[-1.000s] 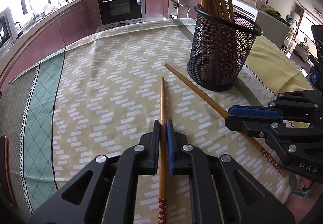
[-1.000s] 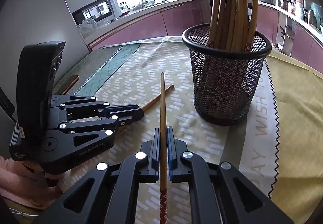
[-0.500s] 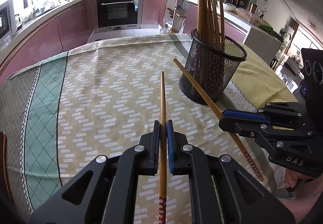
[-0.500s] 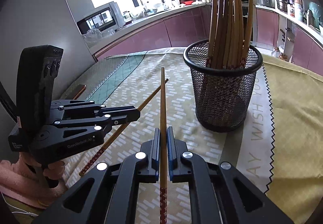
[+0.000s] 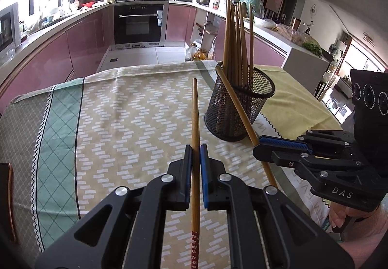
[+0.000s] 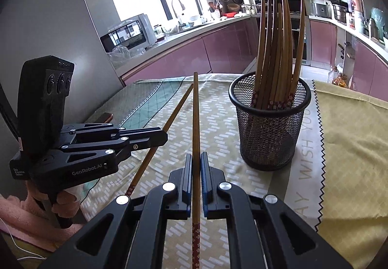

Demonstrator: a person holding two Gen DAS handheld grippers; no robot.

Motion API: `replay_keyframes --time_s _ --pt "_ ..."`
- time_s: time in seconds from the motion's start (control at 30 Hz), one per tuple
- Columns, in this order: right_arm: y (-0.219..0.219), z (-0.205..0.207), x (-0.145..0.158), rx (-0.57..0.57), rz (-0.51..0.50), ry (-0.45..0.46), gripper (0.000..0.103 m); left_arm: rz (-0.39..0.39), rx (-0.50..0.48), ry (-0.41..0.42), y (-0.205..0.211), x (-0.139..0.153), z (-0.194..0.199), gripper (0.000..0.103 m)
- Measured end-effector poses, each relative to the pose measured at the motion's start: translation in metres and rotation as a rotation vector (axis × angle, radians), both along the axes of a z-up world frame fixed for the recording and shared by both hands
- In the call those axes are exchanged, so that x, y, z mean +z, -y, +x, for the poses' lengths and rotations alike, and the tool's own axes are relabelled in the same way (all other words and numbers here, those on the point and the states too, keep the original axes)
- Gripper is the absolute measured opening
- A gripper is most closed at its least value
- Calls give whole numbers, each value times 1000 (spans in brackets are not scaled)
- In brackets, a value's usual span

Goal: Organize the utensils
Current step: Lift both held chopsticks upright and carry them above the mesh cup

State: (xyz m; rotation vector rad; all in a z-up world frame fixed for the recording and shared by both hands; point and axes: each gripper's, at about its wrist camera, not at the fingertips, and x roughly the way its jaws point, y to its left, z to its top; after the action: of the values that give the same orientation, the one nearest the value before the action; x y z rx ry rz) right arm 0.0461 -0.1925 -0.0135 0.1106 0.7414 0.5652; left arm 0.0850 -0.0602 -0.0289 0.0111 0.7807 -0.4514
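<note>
Closest in, the left claw (image 5: 196,147) is clamped tight on a wooden chopstick (image 5: 195,123), pads pinching its shaft, the patterned end trailing back toward the camera and the plain tip held clear above the worktop (image 5: 116,123). Same story on the other side: the right claw (image 6: 196,156) is squeezed onto a second chopstick (image 6: 196,123), which also points forward in the air. From the right wrist the two sticks run nearly side by side, tips close together out front. Just beyond them, on the patterned cloth, stands the black mesh holder (image 6: 270,123), and it is already bristling with a bundle of chopsticks (image 6: 276,50) standing upright, decorated ends down in the cup. No loose utensil shows on the cloth in either view, so by my reading these two are the last. What's left: carry each stick over the rim and drop it in. Farther back, only kitchen counters and the oven.
</note>
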Motion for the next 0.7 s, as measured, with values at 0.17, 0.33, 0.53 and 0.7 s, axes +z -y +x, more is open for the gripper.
replay_keyframes --time_s 0.17,0.33,0.53,0.7 --pt "1 -2 7 -7 12 22 6 -27 -5 16 -3 10 -5 7" --pt "7 -2 13 -13 25 42 6 -49 -13 29 -5 18 -9 7" --pt "14 -3 19 -22 36 58 6 -70 -19 48 -6 27 -13 7" --pt "20 -5 25 -30 45 75 6 -85 -32 65 -8 34 -16 7"
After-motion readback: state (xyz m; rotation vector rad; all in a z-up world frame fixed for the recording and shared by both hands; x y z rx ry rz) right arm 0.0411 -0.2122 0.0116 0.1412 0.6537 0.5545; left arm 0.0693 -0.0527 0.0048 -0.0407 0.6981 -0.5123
